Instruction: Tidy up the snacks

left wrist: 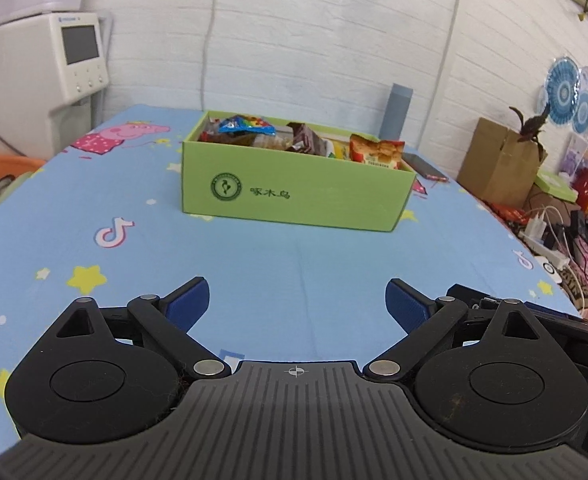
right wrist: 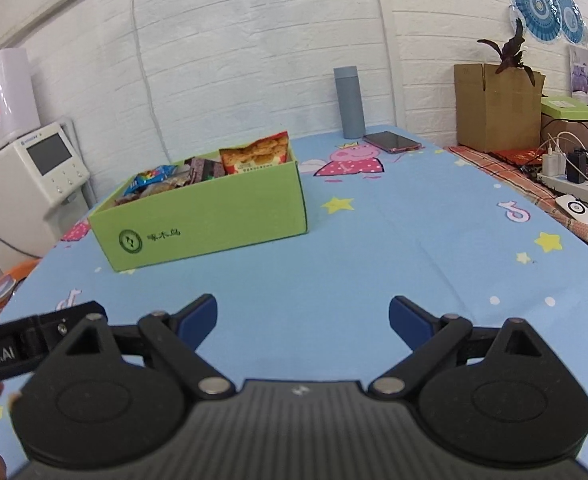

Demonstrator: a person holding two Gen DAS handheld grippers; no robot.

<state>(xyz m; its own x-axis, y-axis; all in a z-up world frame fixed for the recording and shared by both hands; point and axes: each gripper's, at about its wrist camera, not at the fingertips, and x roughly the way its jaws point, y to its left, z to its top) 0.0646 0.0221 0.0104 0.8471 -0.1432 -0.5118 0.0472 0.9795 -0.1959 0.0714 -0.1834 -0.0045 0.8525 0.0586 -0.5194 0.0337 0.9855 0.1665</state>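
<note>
On the blue cartoon-print worktop [left wrist: 254, 264], the green cardboard snack box [left wrist: 294, 192] lies ahead of the left gripper [left wrist: 297, 300] and ahead-left of the right gripper [right wrist: 302, 316], both wide and empty.

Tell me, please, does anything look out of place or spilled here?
Nothing is spilled. The snack packets sit loosely piled inside the green box, and the orange biscuit bag pokes above its rim. A phone lies behind it.

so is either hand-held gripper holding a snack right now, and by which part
Nothing is held. The left hand-held gripper and the right hand-held gripper are both open over the tablecloth; the snacks sit in the green box.
</note>
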